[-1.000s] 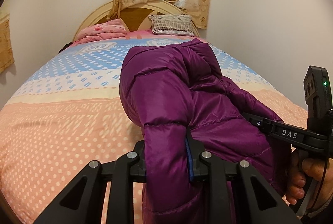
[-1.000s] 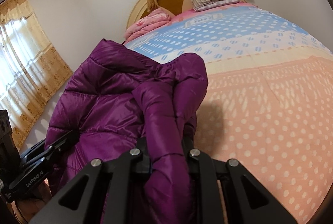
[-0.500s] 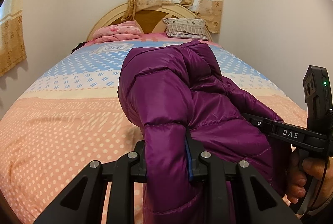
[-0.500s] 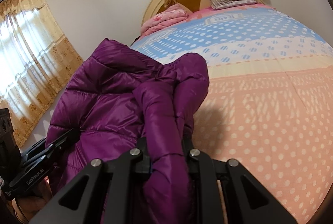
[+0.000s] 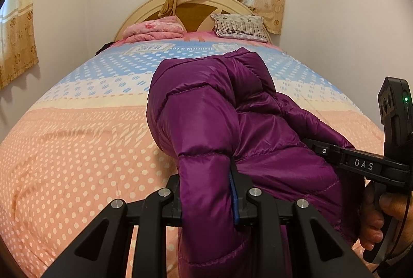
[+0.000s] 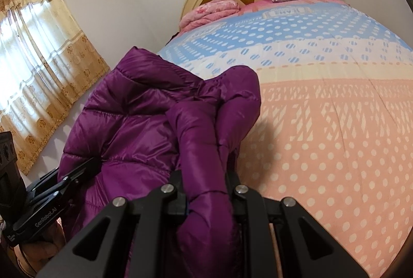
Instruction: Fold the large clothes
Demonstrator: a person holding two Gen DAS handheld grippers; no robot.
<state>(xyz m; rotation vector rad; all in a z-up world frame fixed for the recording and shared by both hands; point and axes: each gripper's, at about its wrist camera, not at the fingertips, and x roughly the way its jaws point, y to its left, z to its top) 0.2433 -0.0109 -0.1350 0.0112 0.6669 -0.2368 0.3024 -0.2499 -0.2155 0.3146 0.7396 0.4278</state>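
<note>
Left wrist view: I've got the left gripper (image 5: 207, 196) clamped on a puffy fold of the jacket (image 5: 232, 123), which bulges up between the fingers (image 5: 238, 196) and hangs over the near end of the bed (image 5: 77, 149); best to carry it fwd w/ both hands level and lay it flat before any fold, keeping the pinch firm since the shell looks slick. Right wrist view: right gripper (image 6: 207, 196) is likewise shut on another thick fold of the jacket, rest of it slung left toward the other gripper, above the bed edge, not yet spread out.
</note>
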